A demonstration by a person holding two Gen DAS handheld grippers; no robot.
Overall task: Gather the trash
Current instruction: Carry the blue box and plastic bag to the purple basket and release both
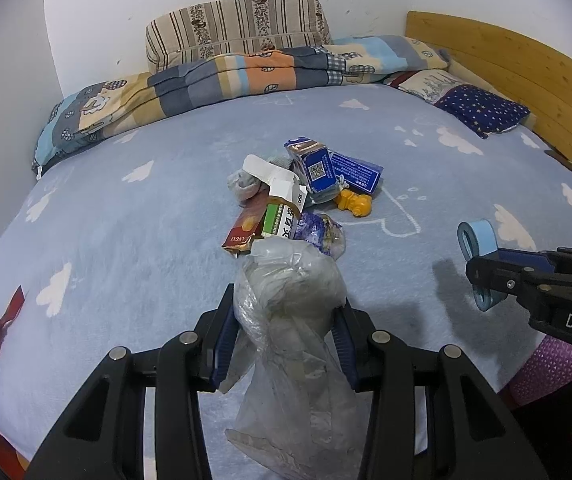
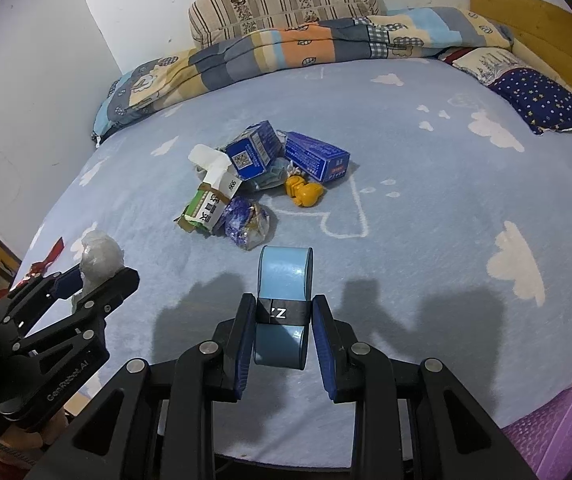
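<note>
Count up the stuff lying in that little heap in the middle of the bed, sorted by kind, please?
Blue cartons: 2, one tilted, one lying flat
Green-and-white medicine box, flaps open: 1
Red snack wrapper: 1
Crumpled blue-purple wrapper: 1
Yellow toy figure: 1
Grey cloth, maybe a sock: 1
Total: 7

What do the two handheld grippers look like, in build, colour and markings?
Both are matte black two-finger grippers with angular linkage arms and round silver pivot bolts. The left gripper has ribbed dark-blue pads; white lettering on its side reads roughly "GenRobot.AI" in the right wrist view. The right gripper has the same blue pads, and its side shows white letters "DAS", cut off. No cables visible.
</note>
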